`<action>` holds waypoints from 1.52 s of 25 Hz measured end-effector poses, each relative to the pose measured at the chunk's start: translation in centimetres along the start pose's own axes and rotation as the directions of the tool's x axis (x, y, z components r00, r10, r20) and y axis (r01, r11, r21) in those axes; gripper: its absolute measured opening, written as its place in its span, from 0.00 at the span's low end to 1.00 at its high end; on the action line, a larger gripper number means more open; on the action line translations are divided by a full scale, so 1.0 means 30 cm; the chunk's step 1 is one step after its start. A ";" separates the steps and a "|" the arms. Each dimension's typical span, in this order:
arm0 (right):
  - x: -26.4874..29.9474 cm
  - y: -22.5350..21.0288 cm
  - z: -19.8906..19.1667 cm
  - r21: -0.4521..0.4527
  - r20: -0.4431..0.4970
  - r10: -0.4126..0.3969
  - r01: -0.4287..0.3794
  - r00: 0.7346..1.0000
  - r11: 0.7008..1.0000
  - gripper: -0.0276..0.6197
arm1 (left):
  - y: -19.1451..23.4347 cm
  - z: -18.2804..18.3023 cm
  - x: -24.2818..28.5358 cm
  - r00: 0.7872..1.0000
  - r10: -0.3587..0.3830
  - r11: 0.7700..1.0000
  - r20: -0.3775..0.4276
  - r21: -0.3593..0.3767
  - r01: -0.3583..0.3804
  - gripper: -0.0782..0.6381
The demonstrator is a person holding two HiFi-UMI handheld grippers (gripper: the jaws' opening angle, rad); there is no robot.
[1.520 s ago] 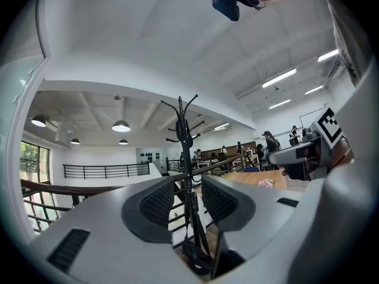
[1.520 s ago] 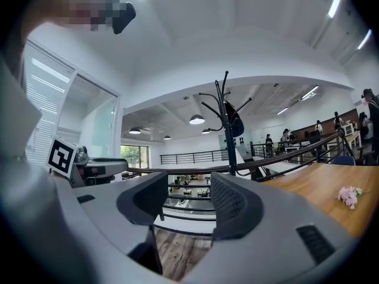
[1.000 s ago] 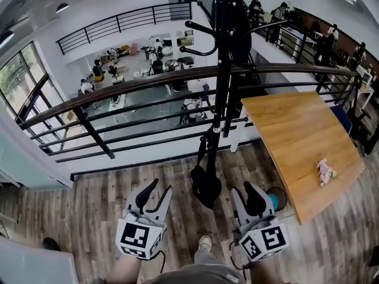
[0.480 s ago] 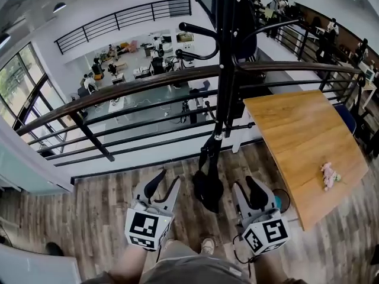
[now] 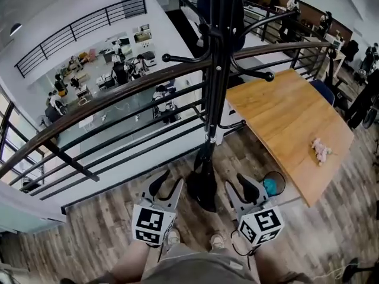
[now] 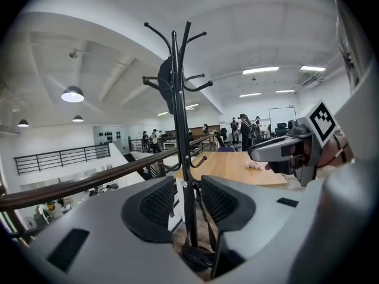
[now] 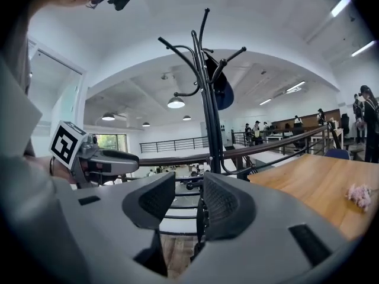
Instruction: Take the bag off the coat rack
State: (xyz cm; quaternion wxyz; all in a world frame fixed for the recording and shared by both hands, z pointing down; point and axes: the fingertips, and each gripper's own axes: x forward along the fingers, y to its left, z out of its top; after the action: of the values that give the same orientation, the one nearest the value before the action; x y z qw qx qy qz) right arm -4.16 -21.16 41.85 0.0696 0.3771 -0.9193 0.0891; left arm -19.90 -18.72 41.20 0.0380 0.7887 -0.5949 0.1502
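Observation:
A black coat rack stands on the wooden floor just in front of me, its pole (image 5: pixel 215 70) rising from a round base (image 5: pixel 202 189). A dark blue bag (image 7: pixel 222 89) hangs from an upper hook; it shows as a dark shape (image 6: pixel 167 83) in the left gripper view and as a dark mass (image 5: pixel 237 13) at the top of the head view. My left gripper (image 5: pixel 167 185) is low, left of the base, and my right gripper (image 5: pixel 241 185) is to the base's right. Both stand open with nothing between the jaws, well below the bag.
A dark handrail with black bars (image 5: pixel 118 93) runs right behind the rack, with a drop to a lower floor beyond. A wooden table (image 5: pixel 284 117) with a small pink toy (image 5: pixel 320 149) is at the right. A teal bin (image 5: pixel 271 185) sits by the table's near corner.
The head view has swung, so the rack leans further into the top of the frame and the table sits nearer. Both grippers stay low beside the base, jaws unchanged.

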 end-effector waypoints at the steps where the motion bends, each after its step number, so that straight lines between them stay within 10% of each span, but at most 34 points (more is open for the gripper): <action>1: 0.020 0.021 -0.009 0.007 -0.007 -0.011 0.011 1.000 1.000 0.29 | 0.018 -0.012 0.012 1.000 -0.025 1.000 -0.010 0.005 0.025 0.33; 10: 0.124 0.023 -0.063 0.051 -0.034 -0.164 0.165 0.986 0.985 0.29 | 0.062 -0.064 0.146 0.974 -0.222 0.973 -0.052 0.059 0.225 0.35; 16: 0.202 0.037 -0.167 -0.011 -0.135 -0.154 0.154 0.979 0.988 0.30 | 0.034 -0.127 0.299 0.937 -0.344 0.938 -0.061 -0.066 0.340 0.36; 38: 0.545 -0.122 -0.613 -0.089 -0.351 -0.206 0.187 0.913 0.978 0.32 | -0.070 -0.448 0.692 0.860 -0.480 0.870 -0.174 -0.222 0.441 0.40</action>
State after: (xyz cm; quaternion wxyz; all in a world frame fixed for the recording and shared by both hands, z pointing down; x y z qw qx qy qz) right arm -11.99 -30.88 63.36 0.2547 0.4429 -0.8506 0.1244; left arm -15.34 -34.16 60.10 0.2086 0.8798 -0.3912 0.1717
